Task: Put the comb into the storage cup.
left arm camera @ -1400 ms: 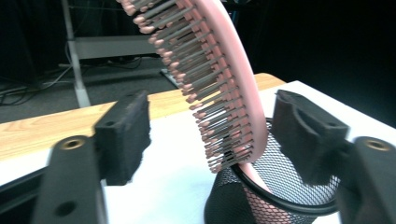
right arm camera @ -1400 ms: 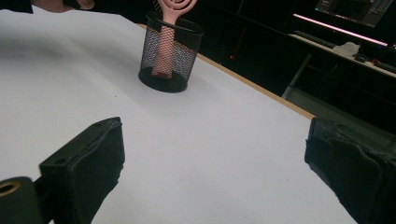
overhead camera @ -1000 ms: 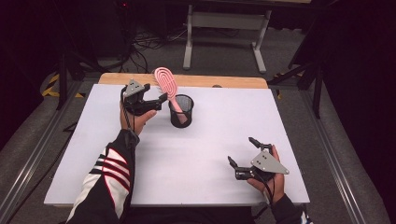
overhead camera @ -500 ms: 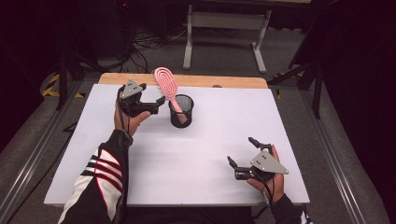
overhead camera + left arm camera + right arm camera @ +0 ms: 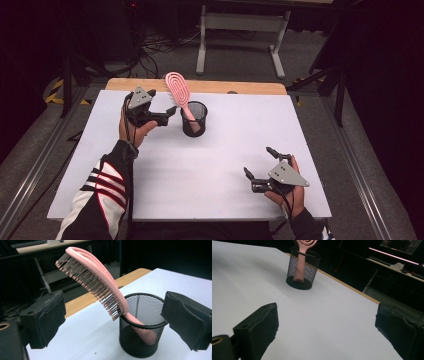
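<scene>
Having just opened, left tongs (image 5: 171,112) off pink brush (image 5: 179,91)

You get a brightly, evenly lit white desk (image 5: 210,170) against dark surroundings; shadows are soft. At six o'clock in both gripper views, the near jaws blur slightly.
</scene>
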A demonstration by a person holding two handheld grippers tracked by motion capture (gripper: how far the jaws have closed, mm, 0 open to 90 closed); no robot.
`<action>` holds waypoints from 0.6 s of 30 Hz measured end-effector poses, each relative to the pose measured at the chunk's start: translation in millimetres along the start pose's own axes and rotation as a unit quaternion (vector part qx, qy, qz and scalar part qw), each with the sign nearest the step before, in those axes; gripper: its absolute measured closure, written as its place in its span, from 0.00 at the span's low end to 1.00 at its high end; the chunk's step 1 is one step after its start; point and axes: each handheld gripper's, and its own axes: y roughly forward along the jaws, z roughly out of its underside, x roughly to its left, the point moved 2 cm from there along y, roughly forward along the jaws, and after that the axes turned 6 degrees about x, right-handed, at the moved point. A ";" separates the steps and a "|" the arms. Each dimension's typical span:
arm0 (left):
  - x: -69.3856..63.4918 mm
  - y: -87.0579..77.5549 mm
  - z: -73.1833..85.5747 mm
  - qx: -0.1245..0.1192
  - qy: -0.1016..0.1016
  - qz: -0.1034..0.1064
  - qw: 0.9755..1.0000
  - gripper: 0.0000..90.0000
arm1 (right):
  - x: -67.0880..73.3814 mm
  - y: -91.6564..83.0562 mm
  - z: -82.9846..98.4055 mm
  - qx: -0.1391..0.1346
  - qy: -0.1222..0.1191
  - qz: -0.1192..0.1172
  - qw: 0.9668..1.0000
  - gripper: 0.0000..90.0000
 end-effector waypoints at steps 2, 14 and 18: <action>-0.6 -2.5 -0.1 -0.002 0.003 0.000 1.000 0.07 | 0.1 0.0 0.0 0.000 0.000 0.000 1.000 0.06; -5.3 -16.8 -1.4 -0.009 0.023 0.001 1.000 0.08 | 0.8 0.4 0.0 0.001 -0.001 0.000 1.000 0.06; -8.8 -20.2 -0.5 -0.011 0.031 0.003 0.999 0.08 | 0.9 0.7 0.1 0.002 -0.001 -0.001 1.000 0.06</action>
